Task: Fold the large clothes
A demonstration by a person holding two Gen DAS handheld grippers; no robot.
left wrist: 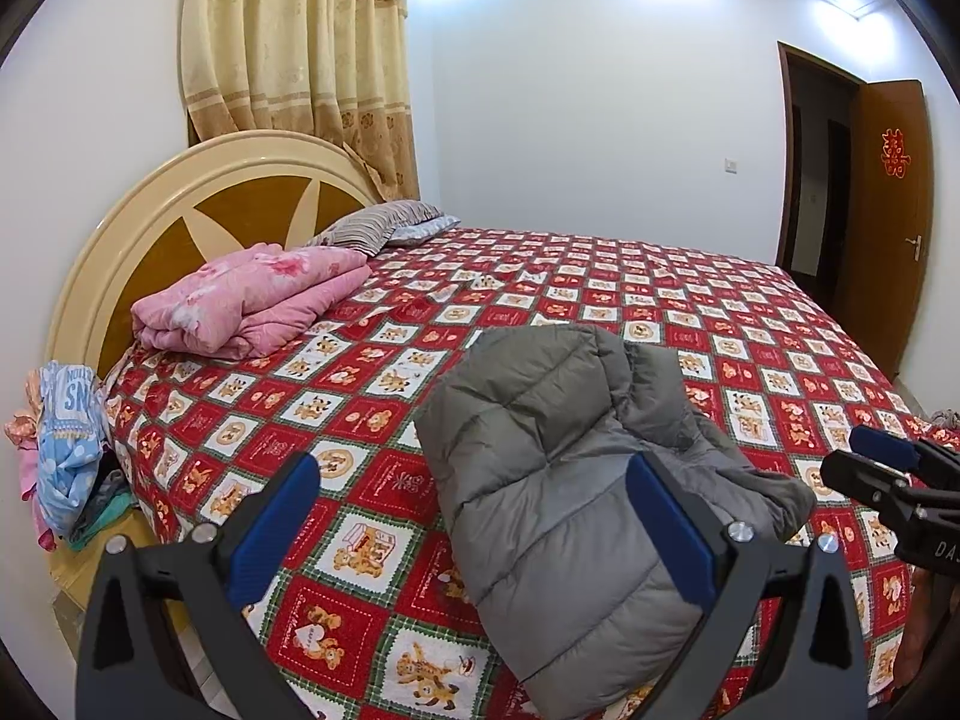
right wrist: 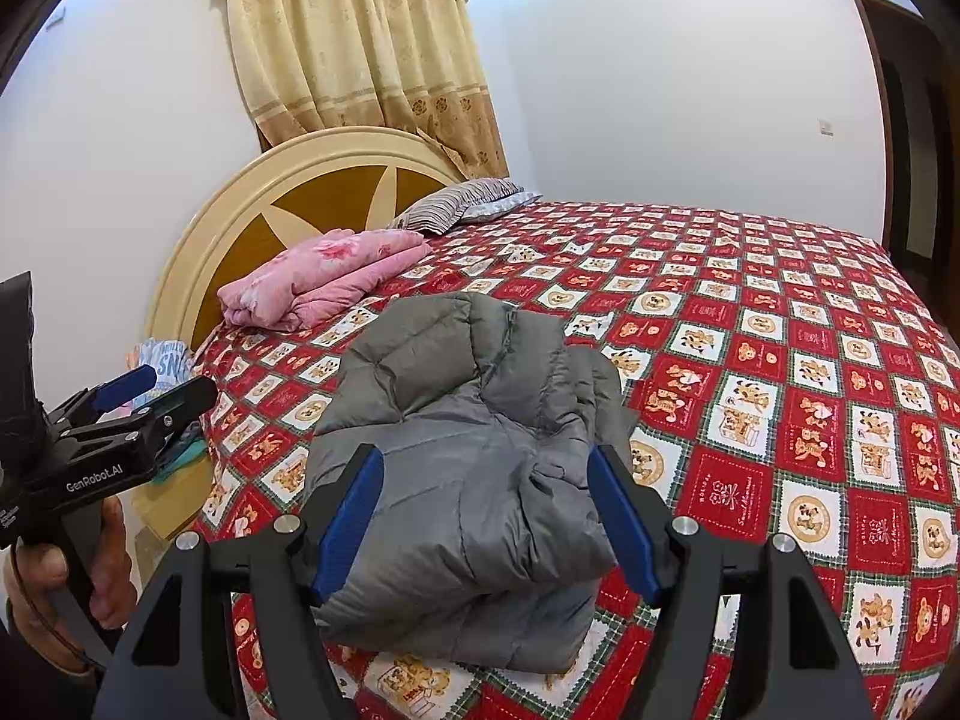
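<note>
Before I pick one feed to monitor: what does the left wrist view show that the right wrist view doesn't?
Only the left wrist view shows the open door with its red emblem. Only the right wrist view shows the person's hand gripping the left gripper. Both show the folded grey puffer jacket on the red checked bedspread, the pink quilt by the headboard, and open jaws.

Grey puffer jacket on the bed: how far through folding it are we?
Done, by the look of it: the grey puffer jacket lies in a compact folded bundle on the red patchwork bedspread. In hand: nothing. The left gripper and right gripper are both open above it, gripping no fabric. Left: perhaps tidying the loose edge at the bundle's right, or moving it beside the folded pink quilt.
</note>
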